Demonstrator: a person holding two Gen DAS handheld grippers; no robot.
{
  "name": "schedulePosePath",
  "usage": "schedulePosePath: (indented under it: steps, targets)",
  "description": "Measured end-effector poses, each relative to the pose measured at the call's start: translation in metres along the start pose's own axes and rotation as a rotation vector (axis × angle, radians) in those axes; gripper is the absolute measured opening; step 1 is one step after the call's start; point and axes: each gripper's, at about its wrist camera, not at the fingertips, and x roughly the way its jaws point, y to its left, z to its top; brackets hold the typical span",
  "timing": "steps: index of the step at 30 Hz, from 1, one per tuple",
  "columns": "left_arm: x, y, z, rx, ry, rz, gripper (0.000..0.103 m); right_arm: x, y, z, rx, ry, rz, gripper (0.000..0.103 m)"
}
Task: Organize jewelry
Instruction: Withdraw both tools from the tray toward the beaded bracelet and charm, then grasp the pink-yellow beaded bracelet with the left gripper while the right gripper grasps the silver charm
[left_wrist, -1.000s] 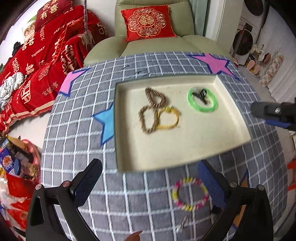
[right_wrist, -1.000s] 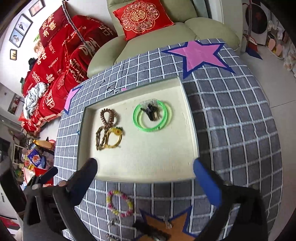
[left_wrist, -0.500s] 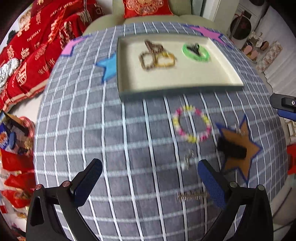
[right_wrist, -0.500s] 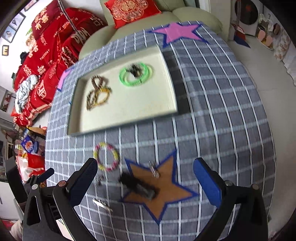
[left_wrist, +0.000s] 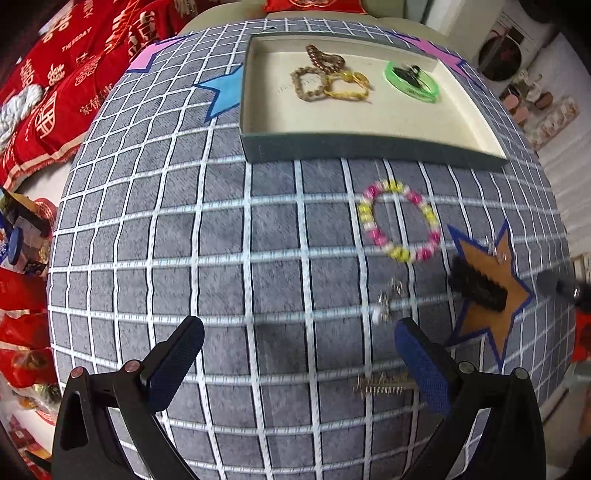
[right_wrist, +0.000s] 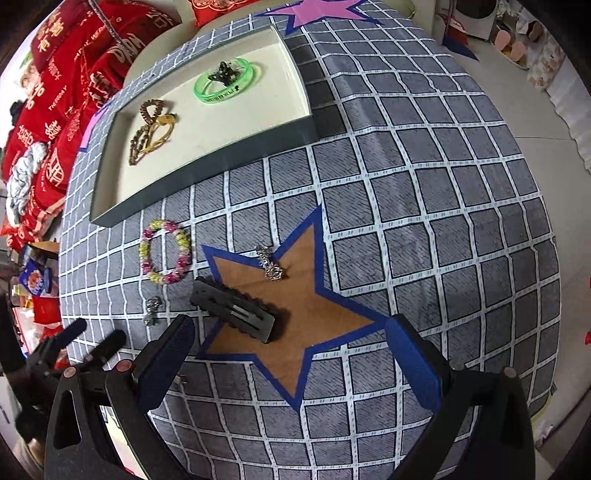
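Observation:
A cream tray (left_wrist: 369, 147) (right_wrist: 207, 162) at the back of the grey checked cloth holds two brown bead bracelets, a yellow one and a green bangle (left_wrist: 412, 81) (right_wrist: 229, 83) with a black clip on it. In front of the tray lie a pink-and-yellow bead bracelet (left_wrist: 400, 221) (right_wrist: 166, 251), a black hair clip (left_wrist: 478, 284) (right_wrist: 234, 312) on an orange star, small silver pieces (left_wrist: 388, 299) (right_wrist: 271, 264) and a thin metal comb (left_wrist: 380, 384). My left gripper (left_wrist: 301, 363) is open above the cloth, left of the comb. My right gripper (right_wrist: 290, 360) is open just near of the black clip.
A sofa with red blankets (left_wrist: 55, 81) stands beyond the table's left side. Bags and boxes (left_wrist: 22, 236) lie on the floor at the left. The other gripper's tip (left_wrist: 561, 286) shows at the right edge of the left wrist view.
Both grippers have pulled back from the tray and dropped toward the near part of the table. The loose bracelet, clip and silver pieces now fill the views. Both stay open.

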Motion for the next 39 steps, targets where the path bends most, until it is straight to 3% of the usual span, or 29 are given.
schedulePosePath:
  steps: [13,16,18,21,29,34,39]
  targets:
    - [0.024,-0.021,0.046,0.040,-0.014,-0.023,0.100,0.022,0.012,0.014,-0.071,-0.022,-0.063,0.102]
    - [0.028,-0.025,0.052,0.060,-0.019,-0.026,0.098,0.025,0.017,0.018,-0.100,-0.029,-0.084,0.094]
    - [0.032,-0.028,0.055,0.073,-0.014,-0.023,0.086,0.029,0.021,0.020,-0.126,-0.030,-0.098,0.089]
    - [0.038,-0.030,0.058,0.082,-0.003,-0.019,0.086,0.035,0.025,0.023,-0.149,-0.020,-0.114,0.075]
    - [0.045,-0.037,0.064,0.118,-0.012,0.004,0.086,0.050,0.032,0.029,-0.181,-0.015,-0.129,0.074]
    - [0.045,-0.057,0.066,0.156,-0.029,-0.001,0.069,0.060,0.052,0.026,-0.254,-0.027,-0.195,0.066]
    - [0.046,-0.081,0.069,0.220,-0.042,-0.015,0.038,0.065,0.071,0.021,-0.288,-0.036,-0.194,0.046]
